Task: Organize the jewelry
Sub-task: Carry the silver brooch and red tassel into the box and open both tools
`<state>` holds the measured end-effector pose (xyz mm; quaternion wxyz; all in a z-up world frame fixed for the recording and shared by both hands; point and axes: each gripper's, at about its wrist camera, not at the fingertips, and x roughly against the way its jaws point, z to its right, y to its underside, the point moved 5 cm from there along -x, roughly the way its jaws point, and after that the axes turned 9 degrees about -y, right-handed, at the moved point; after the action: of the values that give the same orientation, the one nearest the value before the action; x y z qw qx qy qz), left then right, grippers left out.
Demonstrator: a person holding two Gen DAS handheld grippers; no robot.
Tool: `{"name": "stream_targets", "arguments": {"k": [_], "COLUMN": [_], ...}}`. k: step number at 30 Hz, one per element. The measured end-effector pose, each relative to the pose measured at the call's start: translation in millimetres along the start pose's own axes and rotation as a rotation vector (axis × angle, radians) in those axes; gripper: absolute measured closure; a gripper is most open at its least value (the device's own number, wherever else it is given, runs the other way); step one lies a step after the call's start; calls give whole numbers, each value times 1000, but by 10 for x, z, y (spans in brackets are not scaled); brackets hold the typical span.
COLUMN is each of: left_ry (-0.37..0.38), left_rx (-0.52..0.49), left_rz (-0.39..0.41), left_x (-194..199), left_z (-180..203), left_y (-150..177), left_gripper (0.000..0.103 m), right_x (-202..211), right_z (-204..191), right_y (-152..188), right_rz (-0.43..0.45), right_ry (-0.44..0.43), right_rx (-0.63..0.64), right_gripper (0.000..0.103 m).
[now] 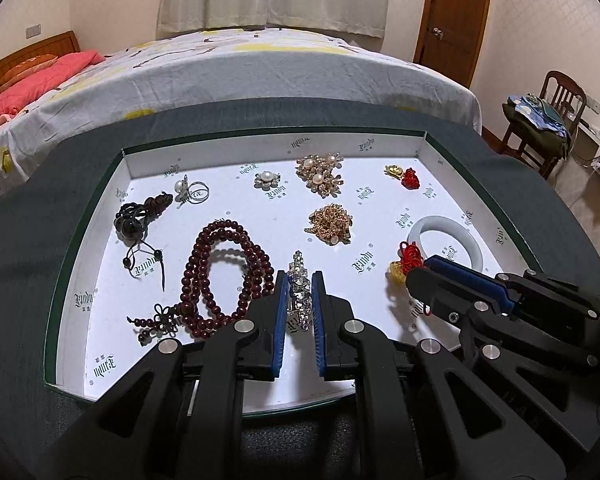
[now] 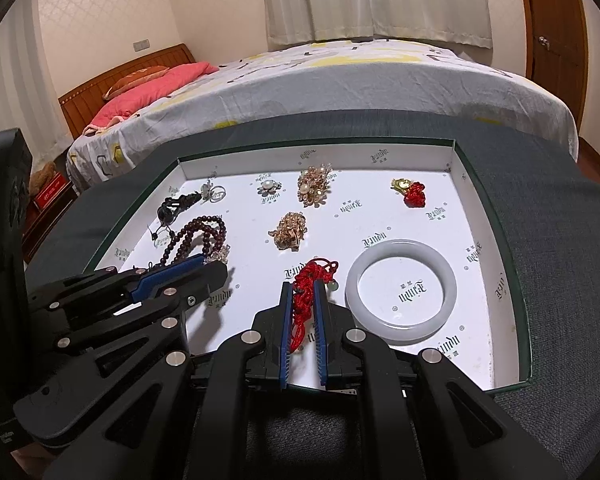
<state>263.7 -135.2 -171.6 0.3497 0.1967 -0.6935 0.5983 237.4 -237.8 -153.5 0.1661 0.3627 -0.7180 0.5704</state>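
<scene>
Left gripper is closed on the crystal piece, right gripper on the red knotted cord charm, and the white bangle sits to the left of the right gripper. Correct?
Not quite. The white bangle lies to the right of the right gripper, as the right wrist view shows. The rest holds: the left gripper is closed on the crystal piece, the right on the red knotted cord charm.

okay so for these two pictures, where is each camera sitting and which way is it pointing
Left wrist view: on the left gripper, looking forward and down into the tray; its fingers flank a crystal piece, right gripper entering at right.
Right wrist view: on the right gripper, same downward angle; fingers flank a red knotted charm, left gripper at left.
Shared: tray, white bangle, bed.
</scene>
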Motion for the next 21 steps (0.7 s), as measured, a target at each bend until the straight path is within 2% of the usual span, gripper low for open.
{"name": "stream_targets", "arguments": {"k": [9,21], "left_ry": [-2,3], "left_rx": [29,34], "left_rz": [31,-25], "left_x": [67,-50], "left_z": [-33,-57], "left_y": [-110,3], "left_gripper": [91,89], "right_x": [106,-83], "right_z": [-78,-26], "right_y": [-190,-56], "right_rz": [53,-18], "right_ry": [-4,-14], "right_rx": [22,5], "right_gripper": [92,92]}}
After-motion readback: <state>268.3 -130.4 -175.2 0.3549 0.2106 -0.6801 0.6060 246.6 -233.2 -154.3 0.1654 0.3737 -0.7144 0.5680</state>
